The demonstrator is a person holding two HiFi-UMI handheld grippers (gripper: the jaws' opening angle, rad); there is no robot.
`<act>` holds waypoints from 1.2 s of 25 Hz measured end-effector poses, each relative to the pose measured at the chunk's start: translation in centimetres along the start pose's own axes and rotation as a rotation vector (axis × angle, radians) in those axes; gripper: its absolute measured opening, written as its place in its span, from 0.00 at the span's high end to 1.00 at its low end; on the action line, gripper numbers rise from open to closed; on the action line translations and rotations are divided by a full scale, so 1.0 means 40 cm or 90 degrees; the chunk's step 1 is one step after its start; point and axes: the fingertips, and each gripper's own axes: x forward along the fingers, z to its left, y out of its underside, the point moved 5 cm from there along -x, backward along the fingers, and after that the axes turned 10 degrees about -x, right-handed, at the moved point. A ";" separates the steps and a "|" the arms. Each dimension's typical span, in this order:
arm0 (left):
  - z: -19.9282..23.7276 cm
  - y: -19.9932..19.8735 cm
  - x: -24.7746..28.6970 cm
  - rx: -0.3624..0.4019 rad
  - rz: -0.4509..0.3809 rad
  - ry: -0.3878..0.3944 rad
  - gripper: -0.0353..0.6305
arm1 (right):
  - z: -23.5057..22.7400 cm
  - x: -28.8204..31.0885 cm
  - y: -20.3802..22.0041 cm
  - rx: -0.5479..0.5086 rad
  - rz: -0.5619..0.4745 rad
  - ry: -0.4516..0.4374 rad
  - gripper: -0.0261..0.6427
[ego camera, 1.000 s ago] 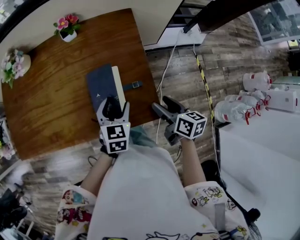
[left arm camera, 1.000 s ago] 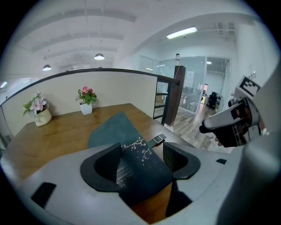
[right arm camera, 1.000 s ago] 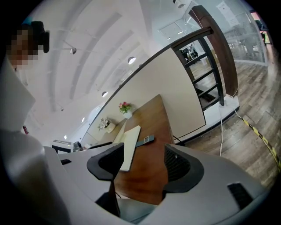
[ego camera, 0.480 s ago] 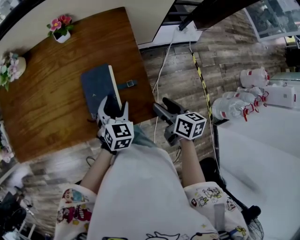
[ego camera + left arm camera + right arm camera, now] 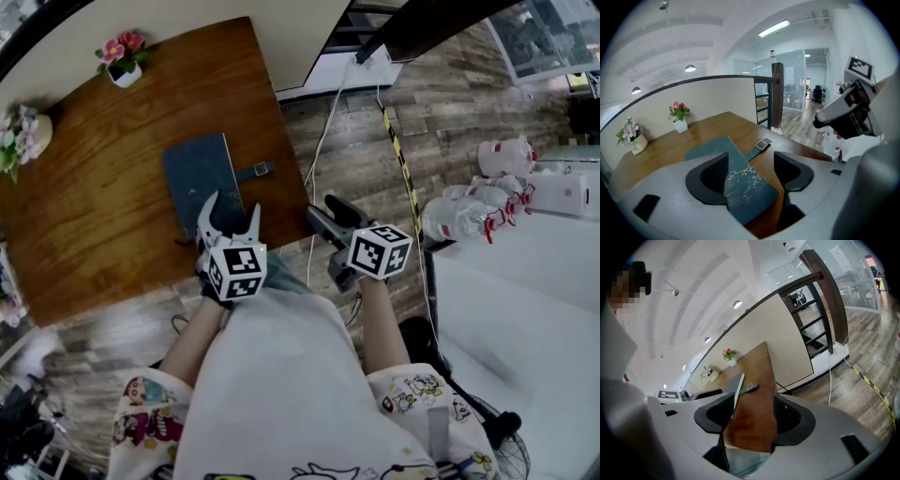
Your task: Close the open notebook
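Note:
A dark blue notebook (image 5: 200,178) lies shut and flat on the brown wooden table (image 5: 94,225), its strap (image 5: 258,172) sticking out to the right. My left gripper (image 5: 228,214) hovers open over the notebook's near end. In the left gripper view the flower-printed cover (image 5: 740,183) shows between the jaws, which stand apart from it. My right gripper (image 5: 323,212) is off the table's right edge, above the floor. It is open, its jaws have just been closing a little, and nothing is between them. The right gripper view shows the notebook (image 5: 738,384) edge-on, far off.
A white pot of pink flowers (image 5: 124,54) stands at the table's far edge, and pale flowers (image 5: 19,131) at its left. A white cable (image 5: 328,141) and striped tape (image 5: 405,169) run across the floor. White bottles (image 5: 478,211) stand by a white surface (image 5: 525,319) on the right.
The cream page edge that showed along the notebook's right side is gone; the cover now lies flat. The left gripper has rolled slightly and stayed in place.

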 end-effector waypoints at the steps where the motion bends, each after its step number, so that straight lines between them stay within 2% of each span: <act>1: 0.003 -0.003 -0.002 -0.002 -0.002 0.000 0.53 | 0.002 0.000 -0.002 -0.002 0.000 0.000 0.58; 9: 0.069 -0.046 -0.045 -0.039 -0.038 -0.003 0.53 | 0.067 0.031 -0.044 -0.040 -0.009 -0.024 0.58; 18: 0.216 -0.120 -0.170 -0.100 -0.095 -0.039 0.53 | 0.216 0.085 -0.170 -0.149 -0.048 -0.078 0.66; 25: 0.336 -0.143 -0.281 -0.152 -0.133 -0.075 0.59 | 0.354 0.146 -0.255 -0.233 -0.080 -0.142 0.70; 30: 0.414 -0.151 -0.358 -0.200 -0.170 -0.098 0.64 | 0.435 0.176 -0.296 -0.279 -0.103 -0.164 0.76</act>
